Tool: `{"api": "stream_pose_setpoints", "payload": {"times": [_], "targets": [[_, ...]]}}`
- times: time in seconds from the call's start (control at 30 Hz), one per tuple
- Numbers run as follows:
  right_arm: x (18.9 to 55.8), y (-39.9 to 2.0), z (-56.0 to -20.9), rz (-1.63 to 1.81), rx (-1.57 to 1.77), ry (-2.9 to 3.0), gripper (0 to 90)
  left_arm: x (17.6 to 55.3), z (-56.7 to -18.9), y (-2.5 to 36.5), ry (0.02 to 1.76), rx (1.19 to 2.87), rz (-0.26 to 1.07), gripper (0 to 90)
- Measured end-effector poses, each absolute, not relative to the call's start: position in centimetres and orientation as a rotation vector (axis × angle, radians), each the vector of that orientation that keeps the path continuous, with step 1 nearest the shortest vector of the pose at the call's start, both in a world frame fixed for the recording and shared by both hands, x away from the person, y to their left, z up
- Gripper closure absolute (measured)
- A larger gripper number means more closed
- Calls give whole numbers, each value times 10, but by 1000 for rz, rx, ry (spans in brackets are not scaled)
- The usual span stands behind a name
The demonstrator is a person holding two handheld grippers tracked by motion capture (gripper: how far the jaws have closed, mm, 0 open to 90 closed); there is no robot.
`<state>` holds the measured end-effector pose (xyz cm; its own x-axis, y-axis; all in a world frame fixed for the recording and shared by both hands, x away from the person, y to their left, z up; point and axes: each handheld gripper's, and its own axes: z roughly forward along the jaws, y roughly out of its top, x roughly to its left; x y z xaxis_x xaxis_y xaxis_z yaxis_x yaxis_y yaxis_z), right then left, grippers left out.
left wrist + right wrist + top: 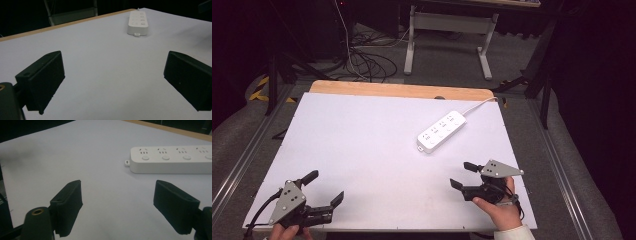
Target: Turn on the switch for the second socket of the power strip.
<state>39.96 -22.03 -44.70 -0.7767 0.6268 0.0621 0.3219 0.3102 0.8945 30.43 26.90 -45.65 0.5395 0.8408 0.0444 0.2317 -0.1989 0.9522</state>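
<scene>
A white power strip (pixel 441 131) with several sockets and buttons lies on the white table top (pixel 362 145), right of centre, its cord running off the far right edge. My left gripper (pixel 324 187) rests near the front left corner, held by a hand, jaws wide apart with nothing between them. My right gripper (pixel 464 175) sits near the front right, also held by a hand, open and empty, pointing left. The power strip (pixel 138 23) lies far ahead of the left gripper (pixel 113 82). Closer, the power strip (pixel 172 159) lies just beyond the right gripper (pixel 117 207).
The table has a wooden strip (pixel 402 90) along its far edge. Beyond it are a tangle of cables (pixel 367 62) on the floor and a white desk frame (pixel 447 30). Metal rails (pixel 242 160) flank the table.
</scene>
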Motion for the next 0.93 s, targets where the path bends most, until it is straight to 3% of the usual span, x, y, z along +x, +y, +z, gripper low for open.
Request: {"api": "stream_pose_setpoints", "payload": {"times": [0.43,0.7,0.93], "targets": [[392,-227,-488,1397,894,2373,180,302,-455,271,866,1687,742,31],[391,-227,-491,1349,872,2333,136,302,-456,271,860,1702,776,29],[390,-229,-489,1415,878,2315,137,309,-460,272,911,1749,681,14]]}}
